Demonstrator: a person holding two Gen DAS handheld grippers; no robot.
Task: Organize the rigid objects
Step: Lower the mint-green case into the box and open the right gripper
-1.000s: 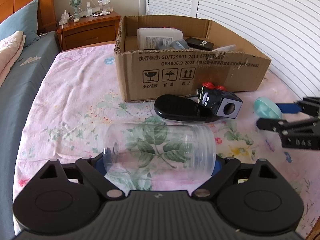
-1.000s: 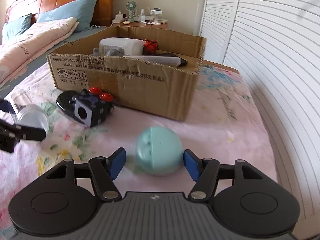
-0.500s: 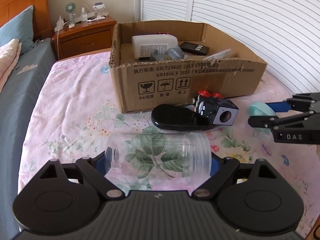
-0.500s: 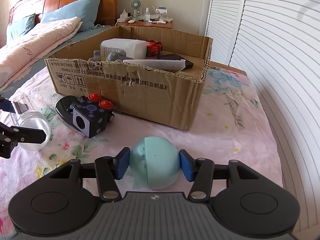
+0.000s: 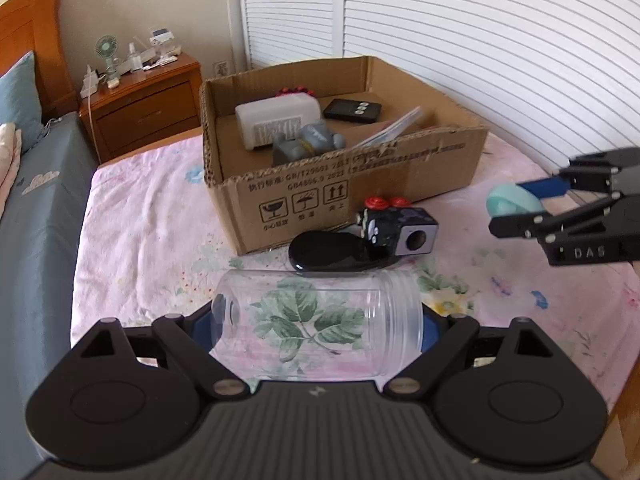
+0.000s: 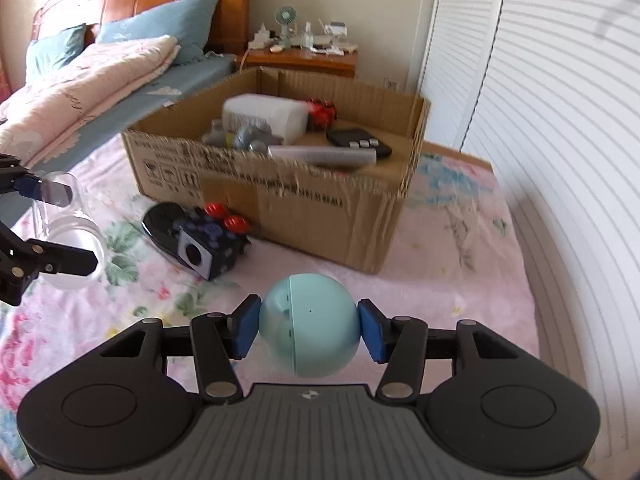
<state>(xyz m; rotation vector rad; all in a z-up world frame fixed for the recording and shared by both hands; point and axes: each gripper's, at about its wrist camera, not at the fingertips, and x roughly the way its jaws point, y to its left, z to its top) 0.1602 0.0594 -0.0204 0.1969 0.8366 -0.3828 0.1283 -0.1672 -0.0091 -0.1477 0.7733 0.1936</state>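
Note:
My left gripper (image 5: 318,326) is shut on a clear plastic jar (image 5: 320,330), held sideways above the floral bedsheet; it also shows in the right wrist view (image 6: 70,240). My right gripper (image 6: 308,330) is shut on a teal ball-shaped object (image 6: 310,330), lifted off the bed; it shows in the left wrist view (image 5: 510,202) at the right. An open cardboard box (image 5: 352,196) lies ahead with a white bottle (image 5: 280,122), a grey toy (image 5: 308,144) and a black remote (image 5: 352,110) inside.
A black glossy oval object (image 5: 328,250) and a dark cube with red buttons (image 5: 400,226) lie on the sheet in front of the box. A wooden nightstand (image 5: 148,100) stands behind. White louvred doors (image 5: 480,40) run along the right. Pillows (image 6: 160,24) lie at the headboard.
Both grippers have risen with their loads, so the box interior shows more. The right gripper closed on the teal ball and lifted it off the sheet.

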